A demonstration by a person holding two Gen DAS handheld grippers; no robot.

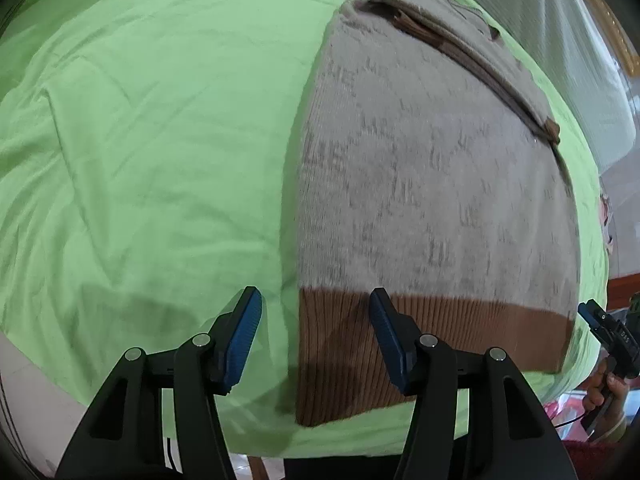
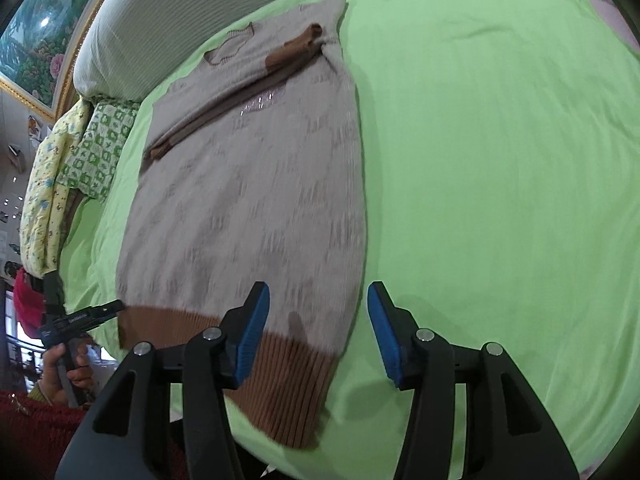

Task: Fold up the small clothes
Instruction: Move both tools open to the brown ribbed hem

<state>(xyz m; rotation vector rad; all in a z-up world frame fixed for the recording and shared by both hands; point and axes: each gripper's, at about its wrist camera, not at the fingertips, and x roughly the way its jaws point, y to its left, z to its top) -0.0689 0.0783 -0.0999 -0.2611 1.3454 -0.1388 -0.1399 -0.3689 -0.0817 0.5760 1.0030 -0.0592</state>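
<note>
A beige knit sweater (image 1: 432, 168) with a brown ribbed hem (image 1: 348, 352) lies flat on the green bed sheet (image 1: 152, 140), sleeves folded across its chest. My left gripper (image 1: 316, 340) is open and empty, hovering over the hem's left corner. In the right wrist view the sweater (image 2: 248, 184) lies ahead, and my right gripper (image 2: 318, 332) is open and empty above the hem's (image 2: 288, 384) right corner. Each gripper also shows in the other's view, the right one in the left wrist view (image 1: 600, 320) and the left one in the right wrist view (image 2: 100, 312).
A white bolster (image 2: 160, 20) lies at the head of the bed. Patterned pillows (image 2: 92, 148) and a yellow quilt (image 2: 44, 200) sit by the bed's left side. The bed edge runs just under both grippers. Green sheet (image 2: 500, 160) spreads to the right of the sweater.
</note>
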